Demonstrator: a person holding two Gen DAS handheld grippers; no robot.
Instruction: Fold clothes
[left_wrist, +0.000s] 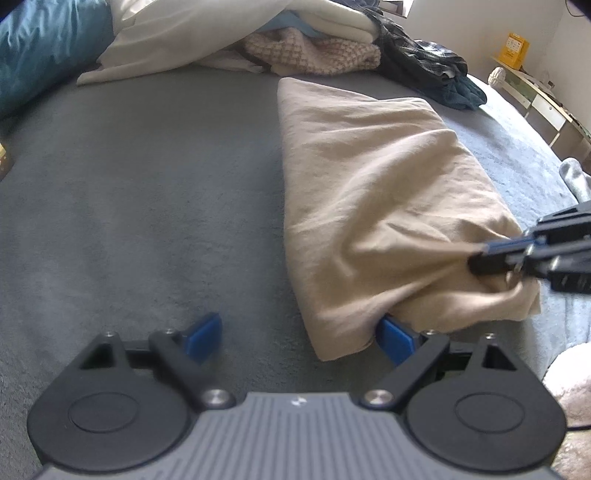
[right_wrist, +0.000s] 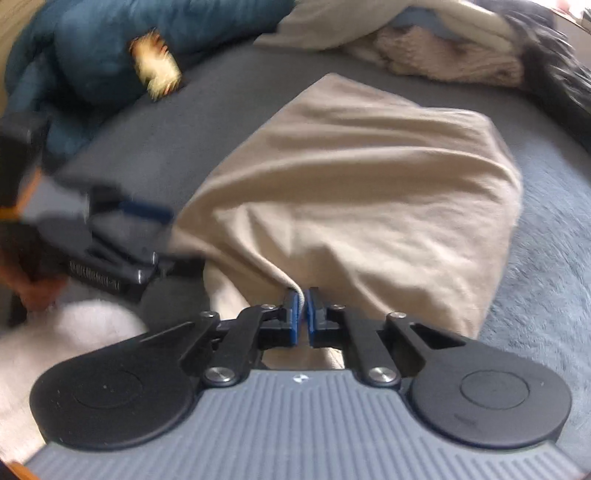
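A folded beige garment (left_wrist: 373, 192) lies lengthwise on the grey bed cover (left_wrist: 147, 206). My left gripper (left_wrist: 301, 336) stands wide open at the garment's near left corner. That corner drapes over the tip of its right blue finger (left_wrist: 395, 341), and the pads do not press on the cloth. My right gripper (right_wrist: 303, 310) is shut on a pinch of the beige garment (right_wrist: 351, 192) at its near edge, and the cloth pulls up into a ridge towards the grip. The left wrist view shows the right gripper (left_wrist: 480, 256) at the right, biting the fabric. The left gripper (right_wrist: 159, 221) is blurred in the right wrist view.
A pile of clothes fills the back of the bed: white cloth (left_wrist: 177, 33), a pink knit (left_wrist: 314, 48) and a dark plaid shirt (left_wrist: 424, 55). A teal duvet (left_wrist: 40, 48) lies at the far left. A low shelf (left_wrist: 535, 96) with a yellow box stands beyond the bed's right edge.
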